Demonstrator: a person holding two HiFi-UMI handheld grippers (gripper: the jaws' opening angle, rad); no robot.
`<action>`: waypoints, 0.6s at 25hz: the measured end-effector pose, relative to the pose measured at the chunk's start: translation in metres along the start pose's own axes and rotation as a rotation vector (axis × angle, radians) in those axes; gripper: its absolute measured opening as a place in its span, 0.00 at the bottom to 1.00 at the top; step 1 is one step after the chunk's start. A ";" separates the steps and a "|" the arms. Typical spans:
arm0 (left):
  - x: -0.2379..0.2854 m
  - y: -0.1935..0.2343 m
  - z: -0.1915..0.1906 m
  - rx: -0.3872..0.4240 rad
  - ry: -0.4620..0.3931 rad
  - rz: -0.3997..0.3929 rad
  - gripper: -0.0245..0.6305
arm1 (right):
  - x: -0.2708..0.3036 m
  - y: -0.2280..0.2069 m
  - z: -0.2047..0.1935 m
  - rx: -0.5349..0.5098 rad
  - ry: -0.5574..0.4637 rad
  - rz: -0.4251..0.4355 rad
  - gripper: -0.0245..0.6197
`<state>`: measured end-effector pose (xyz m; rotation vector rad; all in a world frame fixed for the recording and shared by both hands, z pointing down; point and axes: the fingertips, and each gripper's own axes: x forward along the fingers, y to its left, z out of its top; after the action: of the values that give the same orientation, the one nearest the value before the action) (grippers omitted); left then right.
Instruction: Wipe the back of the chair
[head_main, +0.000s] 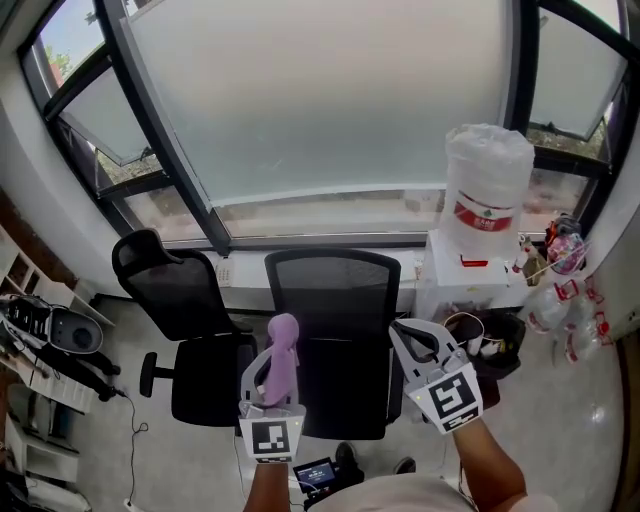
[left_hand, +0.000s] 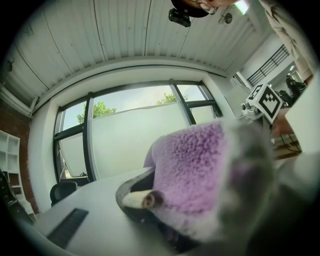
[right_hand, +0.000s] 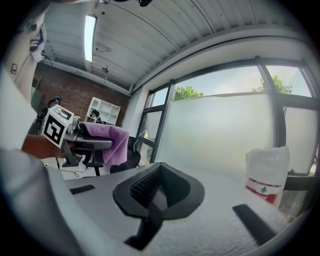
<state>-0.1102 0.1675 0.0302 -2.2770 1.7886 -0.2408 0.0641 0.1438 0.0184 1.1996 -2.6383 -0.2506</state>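
A black office chair with a mesh back (head_main: 332, 290) stands below the window, its back toward me. My left gripper (head_main: 271, 352) hovers over the left edge of its seat, shut on a purple fleecy cloth (head_main: 281, 358) that sticks up from the jaws. In the left gripper view the cloth (left_hand: 200, 170) fills the jaws. My right gripper (head_main: 420, 340) is at the chair's right side, apart from it. In its own view the right gripper (right_hand: 155, 192) has black tips that meet with nothing between them. The cloth (right_hand: 106, 142) also shows there at the left.
A second black chair (head_main: 165, 285) stands at the left. At the right, a white tied bag (head_main: 487, 195) sits on a white box, with a dark bin (head_main: 495, 340) and plastic bottles (head_main: 560, 300) beside it. Shelves with shoes (head_main: 40, 340) line the left wall.
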 end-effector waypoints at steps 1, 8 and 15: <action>-0.005 -0.003 0.007 -0.004 0.000 0.001 0.09 | -0.007 0.001 0.005 -0.006 -0.008 0.000 0.03; -0.031 -0.018 0.031 0.010 -0.027 0.000 0.09 | -0.040 0.006 0.019 -0.023 -0.019 -0.007 0.02; -0.041 -0.025 0.043 0.020 -0.034 0.000 0.09 | -0.062 0.002 0.031 -0.026 -0.041 -0.025 0.02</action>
<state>-0.0848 0.2164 -0.0033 -2.2542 1.7617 -0.2175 0.0937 0.1937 -0.0195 1.2328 -2.6484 -0.3160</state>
